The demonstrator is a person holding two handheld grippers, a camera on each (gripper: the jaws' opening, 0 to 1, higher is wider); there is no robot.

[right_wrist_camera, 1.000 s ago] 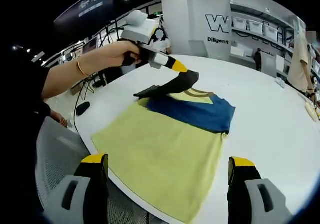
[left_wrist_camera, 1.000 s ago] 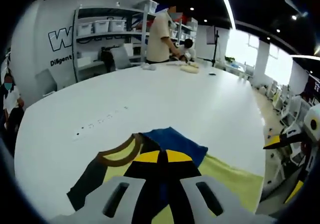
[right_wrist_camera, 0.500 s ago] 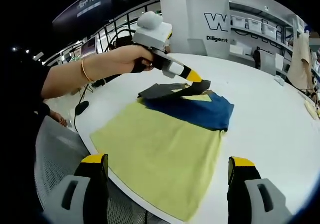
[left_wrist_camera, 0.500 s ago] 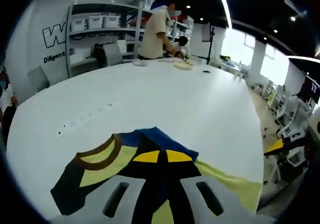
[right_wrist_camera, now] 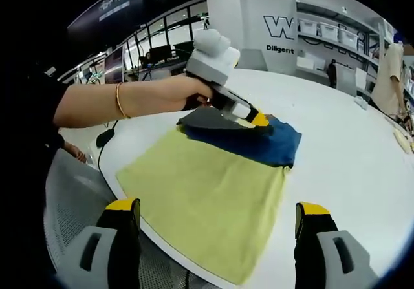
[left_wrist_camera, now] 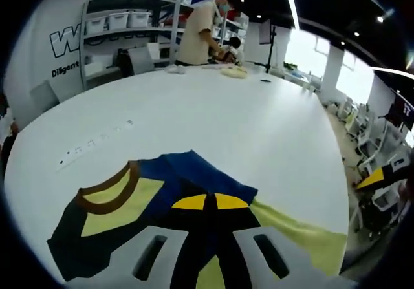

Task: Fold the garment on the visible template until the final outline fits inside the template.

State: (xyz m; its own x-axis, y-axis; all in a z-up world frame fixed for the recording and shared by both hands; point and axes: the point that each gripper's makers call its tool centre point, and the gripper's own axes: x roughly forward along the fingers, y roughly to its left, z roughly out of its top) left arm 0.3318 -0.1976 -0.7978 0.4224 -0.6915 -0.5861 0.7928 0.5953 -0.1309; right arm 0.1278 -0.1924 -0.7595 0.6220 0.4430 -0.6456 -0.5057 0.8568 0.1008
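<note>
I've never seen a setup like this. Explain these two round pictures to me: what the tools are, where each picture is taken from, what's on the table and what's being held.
No robot is here: a person holds a two-jaw gripper in each hand, and a fisheye camera rides on each one, looking along its jaws.

In the left gripper view, the left gripper rises from the bottom with its yellow-tipped jaws closed on dark fabric of the garment, near its brown-edged neckline. The right gripper view looks from the other side: the right gripper has its jaws wide apart, holding nothing, over the garment's yellow body. There you also see the person's hand carrying the left gripper down onto the cloth.

The garment, in yellow, blue and dark panels, lies on a large white table, its far part folded over. Behind are shelves with bins and another person working.
</note>
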